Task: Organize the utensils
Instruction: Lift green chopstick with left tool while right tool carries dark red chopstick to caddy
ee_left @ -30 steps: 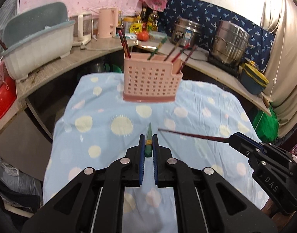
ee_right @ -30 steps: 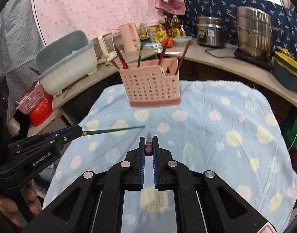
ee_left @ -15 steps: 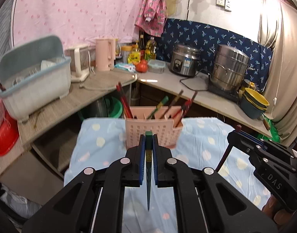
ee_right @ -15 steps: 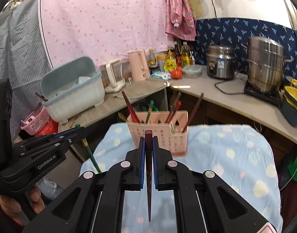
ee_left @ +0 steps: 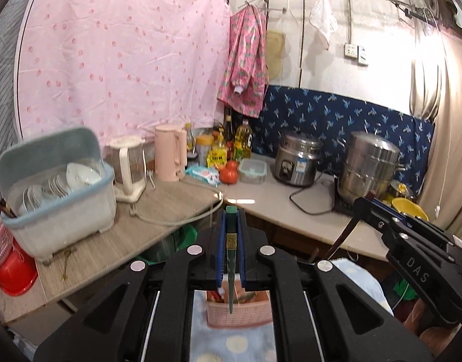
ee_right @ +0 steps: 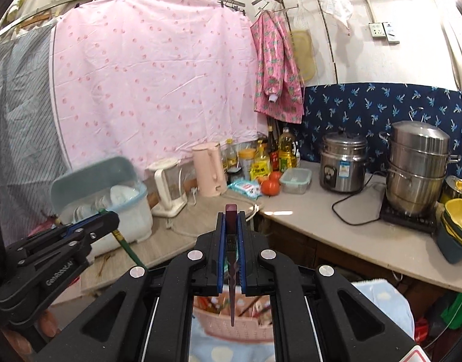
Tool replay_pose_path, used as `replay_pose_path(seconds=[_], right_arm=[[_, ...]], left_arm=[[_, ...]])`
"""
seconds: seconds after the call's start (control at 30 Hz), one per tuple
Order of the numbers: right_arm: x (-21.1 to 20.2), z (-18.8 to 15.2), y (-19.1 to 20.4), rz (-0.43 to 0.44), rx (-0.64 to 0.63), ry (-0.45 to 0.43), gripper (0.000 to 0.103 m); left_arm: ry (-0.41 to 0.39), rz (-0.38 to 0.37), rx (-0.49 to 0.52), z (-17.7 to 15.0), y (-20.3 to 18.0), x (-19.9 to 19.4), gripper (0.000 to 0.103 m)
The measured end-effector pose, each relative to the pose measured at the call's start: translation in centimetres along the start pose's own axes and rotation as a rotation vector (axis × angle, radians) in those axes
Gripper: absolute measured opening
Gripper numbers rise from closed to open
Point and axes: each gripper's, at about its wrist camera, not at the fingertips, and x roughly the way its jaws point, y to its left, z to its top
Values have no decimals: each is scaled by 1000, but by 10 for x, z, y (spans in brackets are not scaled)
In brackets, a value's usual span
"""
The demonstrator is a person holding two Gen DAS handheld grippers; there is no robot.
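My left gripper (ee_left: pixel 231 226) is shut on a green chopstick (ee_left: pixel 231 271) that hangs tip down over the pink perforated utensil basket (ee_left: pixel 240 313). My right gripper (ee_right: pixel 231 223) is shut on a dark red chopstick (ee_right: pixel 232 289), tip down above the same basket (ee_right: pixel 237 325), which holds several chopsticks. The right gripper also shows in the left wrist view (ee_left: pixel 363 208) at the right, and the left gripper in the right wrist view (ee_right: pixel 107 214) at the left. Both grippers are held high, side by side above the basket.
The basket stands on a table with a blue spotted cloth (ee_left: pixel 231 344). Behind is a counter (ee_left: pixel 158 220) with a dish box (ee_left: pixel 58 187), kettles (ee_left: pixel 170 154), bottles, a rice cooker (ee_left: pixel 297 163) and a steel steamer pot (ee_left: pixel 369 172).
Both grippers have risen and tilted up, turning the chopsticks from lying forward to hanging tip down over the basket. The basket has dropped to the bottom of both views.
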Motion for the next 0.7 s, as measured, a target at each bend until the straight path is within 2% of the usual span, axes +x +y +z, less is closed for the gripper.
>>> replay_pose_path(seconds=[0.13,0.23,0.6,0.63,0.67,0.7], right_arm=[[25,10,-2,-19,2,0,7],[48,6,-5,-27,3,27,7],[117,-53,-13,-23,32,179,7],[119,-57,-13,-29,29,184,9],[120,-61,-13,-41,23,186,22],[120,-65,-12,-53,17,184,43]], left_arm=[[-19,17,0,15,3,19,7],[-8,23,-10,13,9,38,7],[131,60,-26,-47,20,107,8],[135,75,-21,-51,19,110,9],[137,85,-18,-55,19,112,12],[140,91,-15,-58,19,113,24]])
